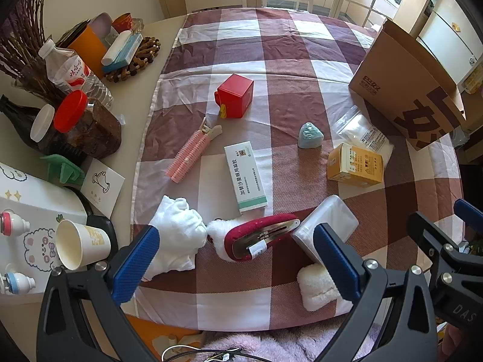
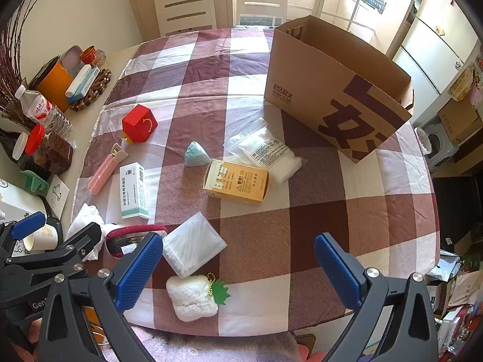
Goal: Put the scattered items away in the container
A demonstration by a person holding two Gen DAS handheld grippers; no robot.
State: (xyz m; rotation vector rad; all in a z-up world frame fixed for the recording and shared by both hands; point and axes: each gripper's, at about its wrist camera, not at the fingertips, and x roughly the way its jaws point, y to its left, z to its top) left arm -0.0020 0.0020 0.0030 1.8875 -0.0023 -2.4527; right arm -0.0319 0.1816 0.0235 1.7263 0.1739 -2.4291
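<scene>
Both hand-held grippers (image 1: 238,259) (image 2: 238,268) hover agape and empty; best lower the left squarely over the red clip (image 1: 262,238) before closing.

A round table (image 2: 126,52) carries a checked cloth (image 2: 317,211) in brown and white. On the cloth lie a red box (image 2: 139,123), a pink hair roller (image 2: 101,172), a white medicine box (image 2: 133,191), a yellow box (image 2: 237,182), a blue pouch (image 2: 196,154) and a clear bag (image 2: 268,150), all apart from the open cardboard box (image 2: 335,90) at the far right. On the bare table at the left stand a red-lidded jar (image 1: 87,120) and a water bottle (image 1: 71,69).
</scene>
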